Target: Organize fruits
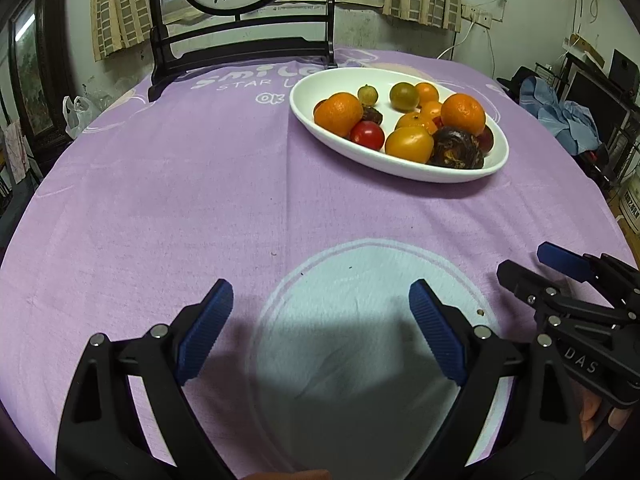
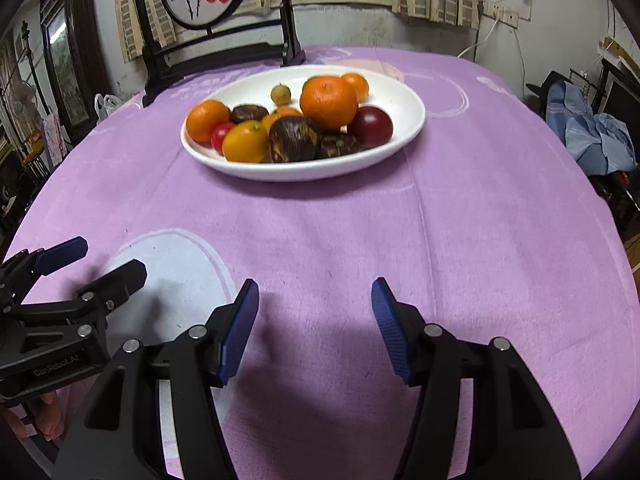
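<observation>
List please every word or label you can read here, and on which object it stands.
"smile", "STAR", "OK": tablecloth, far side; "STAR" line is cut off by the dish.
"DAS": right claw body.
"GenRobot.AI": left claw body.
Box lettering at the right edge: too blurred.

Fruits [image 2: 288, 128] in dish [image 2: 404, 96] on tablecloth [image 2: 460, 240]
</observation>
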Tool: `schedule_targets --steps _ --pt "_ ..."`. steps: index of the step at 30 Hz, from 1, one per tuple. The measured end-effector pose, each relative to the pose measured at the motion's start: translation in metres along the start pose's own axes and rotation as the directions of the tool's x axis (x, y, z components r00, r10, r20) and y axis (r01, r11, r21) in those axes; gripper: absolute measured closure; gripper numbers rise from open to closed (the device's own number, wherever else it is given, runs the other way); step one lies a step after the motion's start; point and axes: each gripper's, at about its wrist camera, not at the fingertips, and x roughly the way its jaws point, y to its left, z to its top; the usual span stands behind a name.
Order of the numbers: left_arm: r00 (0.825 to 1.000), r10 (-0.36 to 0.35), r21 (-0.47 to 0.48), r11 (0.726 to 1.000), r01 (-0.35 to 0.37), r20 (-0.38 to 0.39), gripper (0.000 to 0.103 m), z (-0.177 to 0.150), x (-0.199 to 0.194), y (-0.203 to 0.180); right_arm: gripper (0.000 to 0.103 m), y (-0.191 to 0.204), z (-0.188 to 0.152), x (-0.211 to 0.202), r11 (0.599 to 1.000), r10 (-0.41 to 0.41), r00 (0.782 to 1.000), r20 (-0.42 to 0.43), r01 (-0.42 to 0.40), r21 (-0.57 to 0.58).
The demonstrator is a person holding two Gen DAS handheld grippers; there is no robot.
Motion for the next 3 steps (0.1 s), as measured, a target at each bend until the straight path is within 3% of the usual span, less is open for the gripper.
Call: schedule_targets --steps 3 --pt "1.000 0.002 0.006 1.000 -0.002 -0.001 0.012 -0.0002 0.0005 -0.0011 0.044 0.0002 -0.0001 0.0011 1.000 -0.007 1.000 -0.006 0.007 -0.006"
